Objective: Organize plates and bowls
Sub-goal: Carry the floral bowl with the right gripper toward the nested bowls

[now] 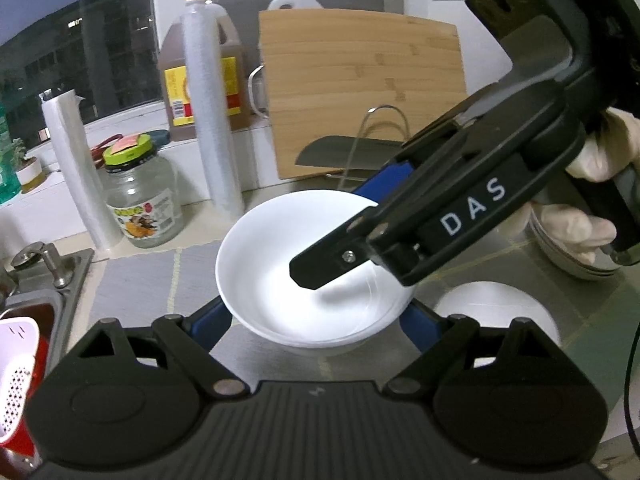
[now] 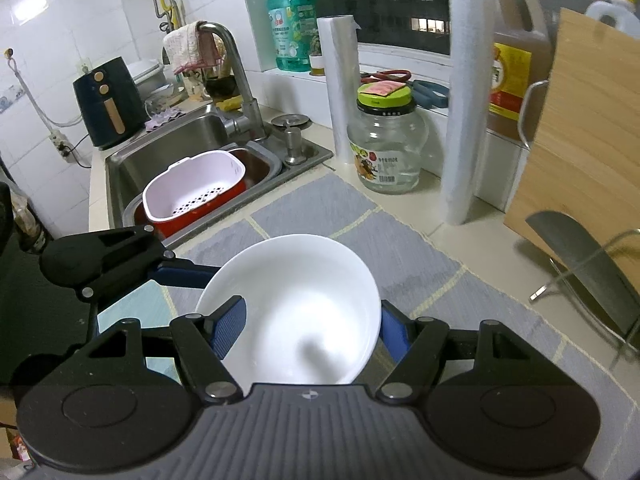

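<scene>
Looks early in the job: nothing visibly stacked yet. On the grey mat (image 2: 320,208), left to sort by the look of it: steel bowls (image 1: 560,252) nested at 3 o'clock in the left view and a pale upturned dish (image 1: 496,312) at 4 o'clock. Holding 1 white bowl (image 1: 280,280) over the mat, toward 6 o'clock in both views. Left gripper (image 1: 316,324): pads seemingly pressed on the bowl's 2 sides. Right gripper (image 2: 312,328): pinching the same bowl, 1 finger inside, 1 outside the rim.
</scene>
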A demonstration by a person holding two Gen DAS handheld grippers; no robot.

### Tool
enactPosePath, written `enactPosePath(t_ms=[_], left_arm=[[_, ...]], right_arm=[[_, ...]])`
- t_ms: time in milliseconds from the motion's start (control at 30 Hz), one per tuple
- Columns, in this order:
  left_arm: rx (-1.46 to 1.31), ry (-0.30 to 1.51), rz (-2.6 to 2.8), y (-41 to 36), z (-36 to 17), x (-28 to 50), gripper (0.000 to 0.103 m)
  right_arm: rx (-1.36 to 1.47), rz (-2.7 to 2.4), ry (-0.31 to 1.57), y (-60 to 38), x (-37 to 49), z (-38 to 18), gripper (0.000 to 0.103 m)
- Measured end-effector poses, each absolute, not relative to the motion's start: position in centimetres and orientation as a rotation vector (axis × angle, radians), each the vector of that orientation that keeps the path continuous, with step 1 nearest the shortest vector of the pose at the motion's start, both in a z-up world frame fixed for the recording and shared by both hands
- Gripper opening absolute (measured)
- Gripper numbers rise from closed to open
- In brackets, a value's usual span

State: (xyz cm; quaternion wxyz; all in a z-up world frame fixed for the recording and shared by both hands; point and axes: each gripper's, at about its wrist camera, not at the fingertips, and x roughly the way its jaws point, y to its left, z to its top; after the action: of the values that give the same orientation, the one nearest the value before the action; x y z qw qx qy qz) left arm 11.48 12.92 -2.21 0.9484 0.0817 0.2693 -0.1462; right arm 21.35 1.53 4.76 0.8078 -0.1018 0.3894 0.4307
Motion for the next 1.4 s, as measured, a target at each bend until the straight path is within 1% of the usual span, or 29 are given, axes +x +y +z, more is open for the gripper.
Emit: enactPosePath(t_ms=[667,1400], left_arm=[[0.178,0.551,-0.396,6.8,-2.4,8.5,0.090],[0.144,0.600,-0.411,4.2,-3.8,6.8,0.090]], right_arm=[[-0.226,0.855,0.816,-6.0,16.8,5.1,0.076],[-0.199,0.848,0.873,-9.0,15.0,3.4,0.076]])
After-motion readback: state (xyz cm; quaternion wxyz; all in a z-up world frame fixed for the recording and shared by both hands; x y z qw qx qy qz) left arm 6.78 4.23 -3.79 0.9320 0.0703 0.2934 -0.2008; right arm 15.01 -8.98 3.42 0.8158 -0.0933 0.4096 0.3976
